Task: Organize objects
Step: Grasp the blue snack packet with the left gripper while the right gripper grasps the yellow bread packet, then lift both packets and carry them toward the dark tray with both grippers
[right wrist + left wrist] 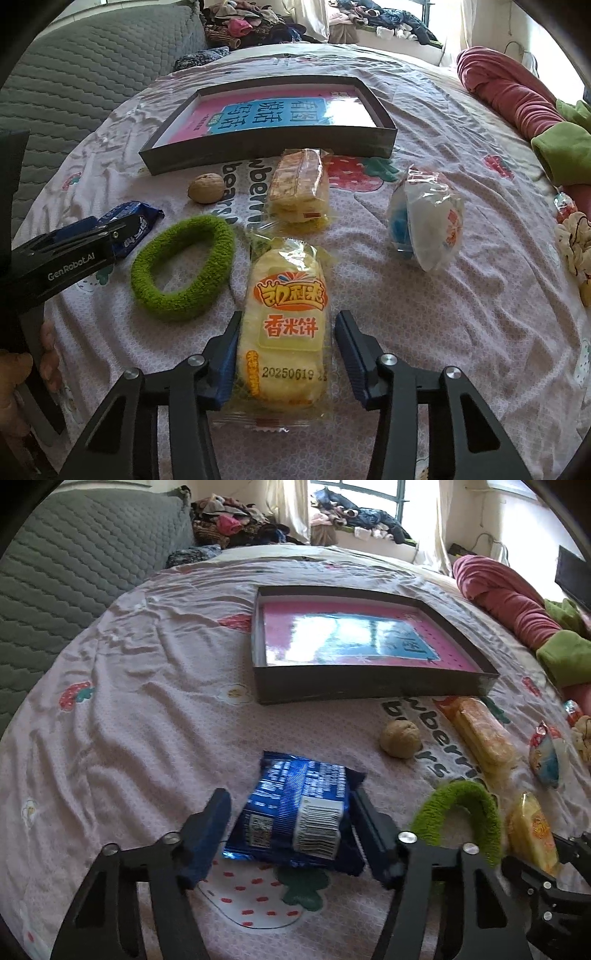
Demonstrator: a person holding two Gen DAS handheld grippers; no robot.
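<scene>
Your left tool [291, 834]: fingers astride the blue snack packet [295, 812], right finger touching it, left finger just clear. Your right tool [286, 354]: fingers apart beside the rice-cracker packet [286, 325], near centre of the bed [461, 314]. Shallow black box [266, 147]: far, holding a book.

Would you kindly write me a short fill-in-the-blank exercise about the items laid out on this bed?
1. The left claw straddles a snack packet whose wrapper is ____.
2. The rice cracker pack between the fingers of the right claw has a printed ____ code near its lower end.
3. The fuzzy hair tie lying between the two packets is ____.
4. The small round walnut sits just in front of the shallow ____.

Missing words: blue; date; green; box
</scene>
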